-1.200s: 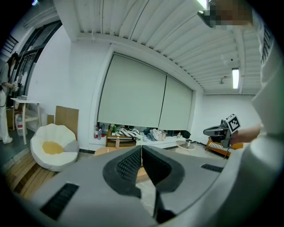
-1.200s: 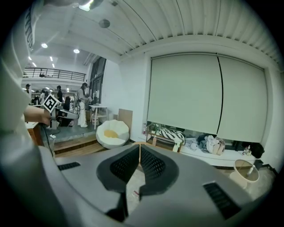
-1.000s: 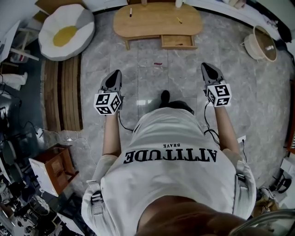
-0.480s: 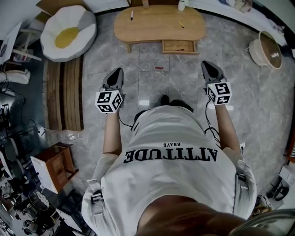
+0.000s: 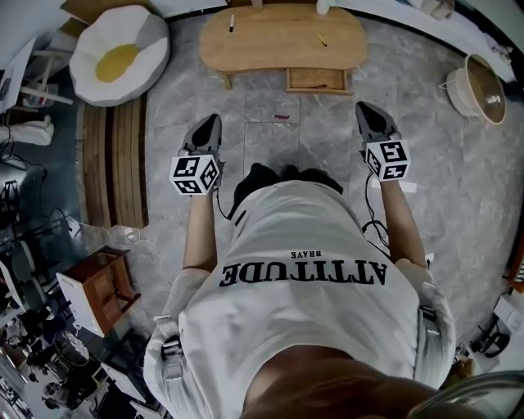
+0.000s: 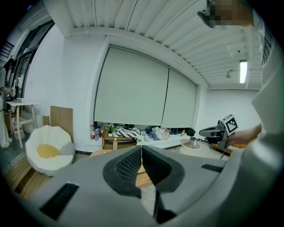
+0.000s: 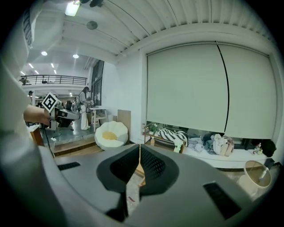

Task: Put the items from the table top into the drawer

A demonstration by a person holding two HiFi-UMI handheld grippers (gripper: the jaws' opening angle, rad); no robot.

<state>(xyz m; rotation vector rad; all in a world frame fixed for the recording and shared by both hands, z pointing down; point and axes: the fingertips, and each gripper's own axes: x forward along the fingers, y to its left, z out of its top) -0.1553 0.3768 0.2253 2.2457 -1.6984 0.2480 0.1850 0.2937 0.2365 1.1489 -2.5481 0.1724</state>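
A dark marker (image 5: 232, 22) lies near the left end of the wooden counter (image 5: 278, 45), its long axis running front to back. A small yellow pen (image 5: 321, 38) lies right of centre, slanted. The drawer (image 5: 315, 79) stands open below the counter's right front. The left gripper (image 5: 213, 121) and right gripper (image 5: 362, 109) are well short of the counter, fingers clenched on nothing.

An egg-shaped cushion (image 5: 119, 53) lies well apart from a basket (image 5: 473, 86).

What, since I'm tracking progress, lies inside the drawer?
The drawer is pulled open; one small thin thing lies near its front, too small to identify. The table top covers the drawer's back part.
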